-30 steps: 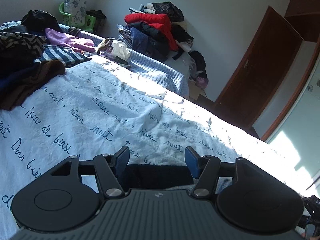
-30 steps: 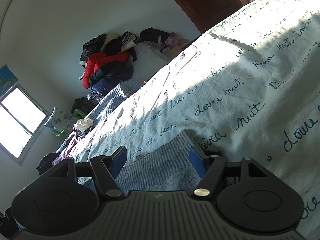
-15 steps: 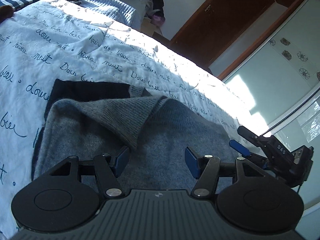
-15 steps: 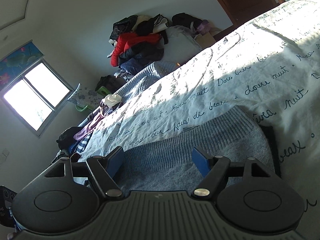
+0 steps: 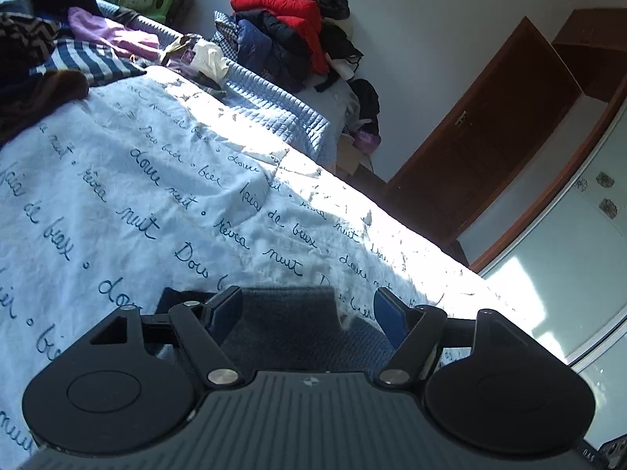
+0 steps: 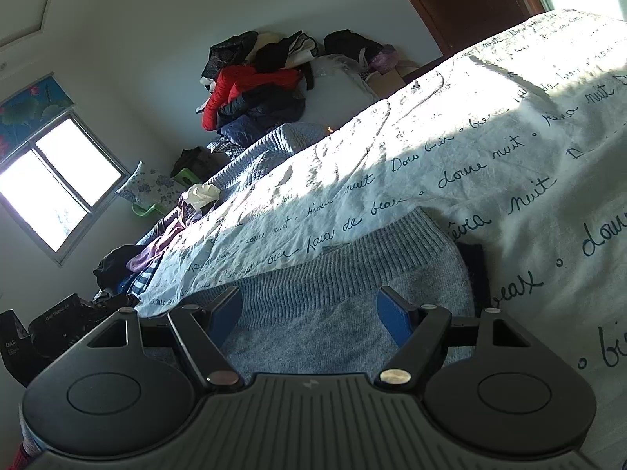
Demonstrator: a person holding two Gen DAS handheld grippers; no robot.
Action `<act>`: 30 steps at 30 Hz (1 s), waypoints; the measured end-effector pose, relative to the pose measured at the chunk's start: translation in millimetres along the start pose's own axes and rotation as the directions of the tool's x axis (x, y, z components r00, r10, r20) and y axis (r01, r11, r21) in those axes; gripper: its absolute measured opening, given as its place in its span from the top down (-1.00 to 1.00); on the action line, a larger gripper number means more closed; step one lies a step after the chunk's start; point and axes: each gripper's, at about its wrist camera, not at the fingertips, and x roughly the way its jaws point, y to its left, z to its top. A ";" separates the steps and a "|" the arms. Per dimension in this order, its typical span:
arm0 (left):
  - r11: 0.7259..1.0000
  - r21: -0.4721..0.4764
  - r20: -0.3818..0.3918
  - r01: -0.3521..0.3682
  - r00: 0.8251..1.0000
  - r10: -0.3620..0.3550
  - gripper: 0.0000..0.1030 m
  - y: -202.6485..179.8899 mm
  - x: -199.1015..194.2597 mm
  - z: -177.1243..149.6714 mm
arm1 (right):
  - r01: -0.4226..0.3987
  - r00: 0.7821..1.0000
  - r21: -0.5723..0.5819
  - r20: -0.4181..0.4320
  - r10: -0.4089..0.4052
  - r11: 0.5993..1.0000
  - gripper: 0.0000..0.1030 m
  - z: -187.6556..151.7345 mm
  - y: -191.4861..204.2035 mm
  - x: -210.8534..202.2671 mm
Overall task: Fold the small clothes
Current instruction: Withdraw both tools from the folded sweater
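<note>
bedroom, daylight from a window at the left edge of the right wrist view; work surface is a bed under a pale cover printed with dark script, part sunlit, part in shadow.

nearest item: a grey knit sweater lying flat on the cover at the bottom centre of both views, ribbed hem band running across in the right wrist view. a dark garment shows as a strip along its right edge and appears to lie underneath it. in the left wrist view the sweater fills the gap between the fingers, in shadow.

handling judgement: soft, light, limp knit; it will drape and sag where unsupported and may drag the dark layer with it. the ribbed hem or an outer corner looks the firmest hold; a pinch mid-panel would likely bunch the fabric.

left tongs: spread wide, blue pads apart, nothing clamped; set low over the sweater, contact cannot be told. right tongs: likewise wide apart, gripping nothing, poised above the sweater just short of the ribbed band; contact cannot be told.

farther off: loose clothes heaped at the upper left of the left wrist view, a quilted blue blanket beyond, then a pile with a red jacket against the far wall, and a brown door at right.
</note>
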 end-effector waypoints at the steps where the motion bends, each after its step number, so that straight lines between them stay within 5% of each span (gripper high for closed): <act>1: 0.999 0.034 -0.003 -0.018 1.000 0.018 -0.51 -2.1 -4.5 -3.6 | -0.002 1.000 -0.001 -0.004 0.002 1.000 -0.48 -1.4 -0.5 -1.4; 12: 0.925 0.349 -0.035 -0.150 0.984 0.173 -0.67 -15.2 -37.0 -73.7 | -0.005 0.998 -0.167 -0.067 -0.007 0.986 -0.69 -31.0 23.5 -25.5; 22: 0.862 0.444 0.009 -0.247 0.963 0.271 -0.71 -10.6 -64.8 -108.3 | 0.026 0.990 -0.253 -0.127 -0.060 0.967 -0.70 -65.4 25.8 -53.0; 30: 0.780 0.533 0.077 -0.329 0.936 0.343 -0.74 -20.3 -77.3 -134.4 | 0.042 0.987 -0.227 -0.144 -0.076 0.973 -0.70 -86.3 17.9 -63.4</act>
